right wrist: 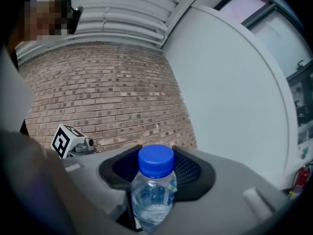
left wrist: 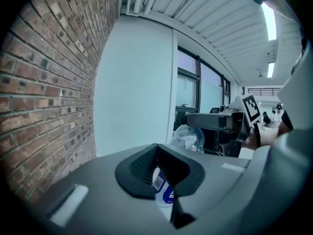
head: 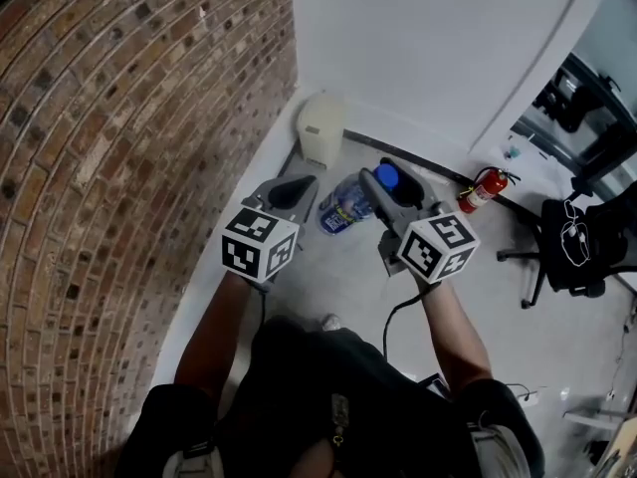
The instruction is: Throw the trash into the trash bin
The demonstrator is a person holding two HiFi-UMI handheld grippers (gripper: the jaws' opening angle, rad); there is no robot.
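The brick wall curves down my left side, and just inside it my left gripper points out over the pale floor, its marker cube nearest to me. In the left gripper view its dark jaws are clenched on the clear plastic bottle: the blue-and-white label sits in the gap between them, and the crumpled clear end sticks out beyond. Ahead, in the corner where the brick meets the white wall, stands the cream trash bin, lid on, well apart from both grippers. The bottle lies in the air between my two grippers, short of the bin. Its blue cap is at my right gripper, which grasps the bottle near the neck; the right gripper view shows the cap standing above the jaws with the clear body caught between the pads. Farther right, a red fire extinguisher stands at the foot of the white wall, and past it is a black office chair.
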